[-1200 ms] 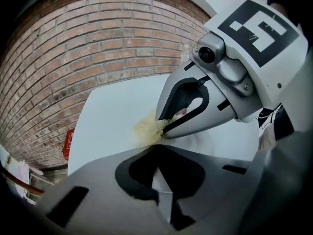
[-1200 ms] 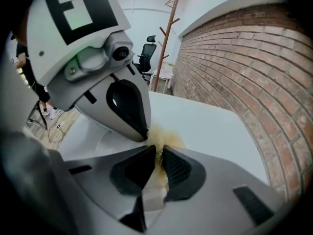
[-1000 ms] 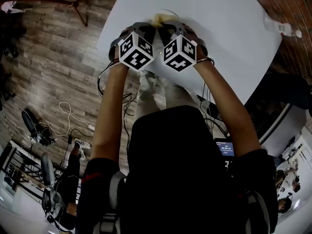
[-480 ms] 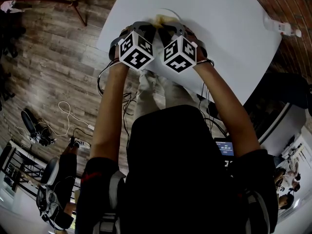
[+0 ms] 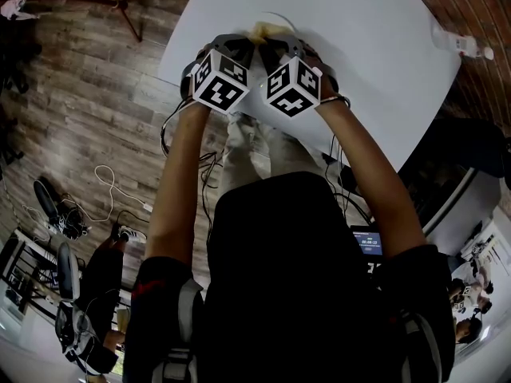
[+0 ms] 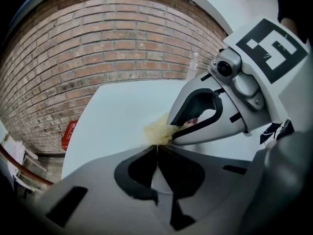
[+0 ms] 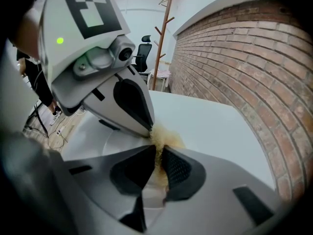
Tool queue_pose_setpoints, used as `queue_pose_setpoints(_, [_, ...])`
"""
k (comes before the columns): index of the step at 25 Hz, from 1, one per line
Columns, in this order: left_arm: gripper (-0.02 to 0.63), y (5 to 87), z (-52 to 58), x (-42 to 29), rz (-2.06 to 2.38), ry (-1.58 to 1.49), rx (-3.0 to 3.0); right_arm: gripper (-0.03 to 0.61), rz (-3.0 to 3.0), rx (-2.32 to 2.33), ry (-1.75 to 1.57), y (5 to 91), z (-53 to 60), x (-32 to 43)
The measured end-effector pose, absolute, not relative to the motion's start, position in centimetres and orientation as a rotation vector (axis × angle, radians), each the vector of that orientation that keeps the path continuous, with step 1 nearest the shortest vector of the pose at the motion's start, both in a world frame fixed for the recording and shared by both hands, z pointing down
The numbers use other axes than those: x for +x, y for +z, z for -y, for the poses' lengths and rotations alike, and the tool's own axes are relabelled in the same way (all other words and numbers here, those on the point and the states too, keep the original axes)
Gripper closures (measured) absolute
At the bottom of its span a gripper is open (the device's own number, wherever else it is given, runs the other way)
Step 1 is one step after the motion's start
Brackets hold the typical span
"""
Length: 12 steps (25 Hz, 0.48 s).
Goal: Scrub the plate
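A white plate (image 7: 105,141) lies on the white table (image 5: 375,46) near its front edge; in the head view only a thin arc of its rim (image 5: 275,17) shows beyond the grippers. My left gripper (image 6: 157,148) is shut, with a thin pale edge pinched between its tips, which looks like the plate's rim. My right gripper (image 7: 159,153) is shut on a yellow fibrous scrubber (image 7: 165,137), whose tuft sticks out past the jaws and meets the left gripper's tip over the plate. Both grippers sit side by side (image 5: 259,45), pointing steeply down.
A small white bottle (image 5: 461,46) stands at the table's far right. A brick wall (image 6: 122,48) runs behind the table. A wooden coat stand (image 7: 166,33) and an office chair (image 7: 144,48) are beyond it. Cables (image 5: 112,190) lie on the wooden floor.
My left gripper has rolled a little about its own axis, its marker cube tilting. Both hands stay where they were, and the scrubber remains at the same spot.
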<state>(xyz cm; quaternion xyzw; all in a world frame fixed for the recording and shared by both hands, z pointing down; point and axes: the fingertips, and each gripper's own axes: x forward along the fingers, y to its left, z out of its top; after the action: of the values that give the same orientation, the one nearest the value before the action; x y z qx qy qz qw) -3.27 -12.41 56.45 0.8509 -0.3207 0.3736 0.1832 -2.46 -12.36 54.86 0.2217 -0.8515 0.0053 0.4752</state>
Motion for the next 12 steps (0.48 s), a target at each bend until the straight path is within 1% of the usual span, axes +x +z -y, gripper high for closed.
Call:
queue_pose_setpoints(4, [0.59, 56.3, 11.8, -3.5, 0.89, 1.021, 2.36, 0.522, 2.078, 0.528, 0.001, 54.9, 12.4, -2.6])
queue_pose_setpoints(5, [0.571, 56.2, 11.7, -3.5, 0.887, 1.017, 2.358, 0.522, 2.078, 0.526, -0.002, 54.9, 12.4, -2.6])
queue_pose_setpoints(7, [0.507, 55.8, 11.7, -3.7, 0.893, 1.001, 2.358, 0.522, 2.075, 0.525, -0.008, 54.8, 12.3, -2.6])
queue_pose_setpoints(12, [0.485, 55.2, 11.8, -4.7, 0.916, 1.013, 2.366, 0.522, 2.071, 0.521, -0.015, 54.9, 12.3, -2.6])
